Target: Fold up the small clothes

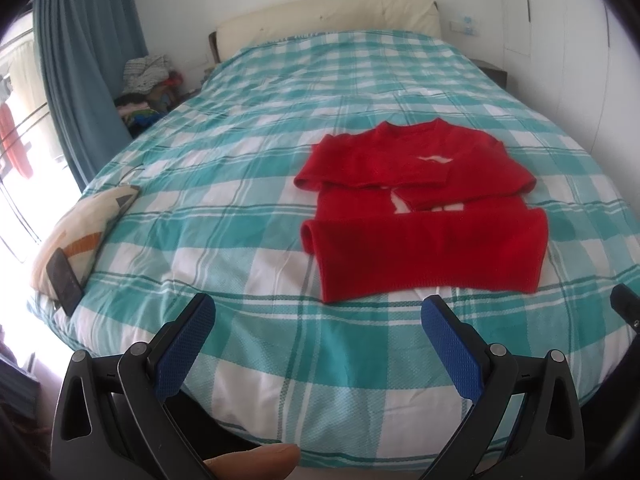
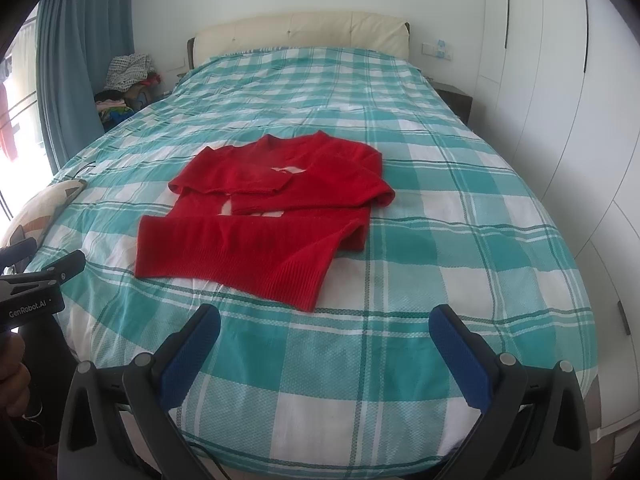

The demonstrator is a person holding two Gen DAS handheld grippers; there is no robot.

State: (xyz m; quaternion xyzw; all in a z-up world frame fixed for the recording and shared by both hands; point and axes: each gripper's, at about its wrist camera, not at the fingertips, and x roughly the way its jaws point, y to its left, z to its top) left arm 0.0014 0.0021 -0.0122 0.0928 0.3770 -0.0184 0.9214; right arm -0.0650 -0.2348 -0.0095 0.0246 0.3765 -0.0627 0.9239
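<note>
A red sweater [image 1: 424, 216] lies flat on the bed [image 1: 240, 184], on its teal and white checked cover, with both sleeves folded across the chest and the hem toward the cameras. The left tongs [image 1: 318, 316] hang over the near edge of the bed with their blue pads wide apart and empty; the sweater's hem sits just beyond them, slightly to the right. The right tongs [image 2: 324, 328] are likewise spread apart and empty, with the sweater [image 2: 264, 216] ahead and to their left, not touching.

A patterned pillow [image 1: 80, 232] with a phone [image 1: 64, 280] resting on it lies at the bed's left edge, well apart from the sweater.
</note>
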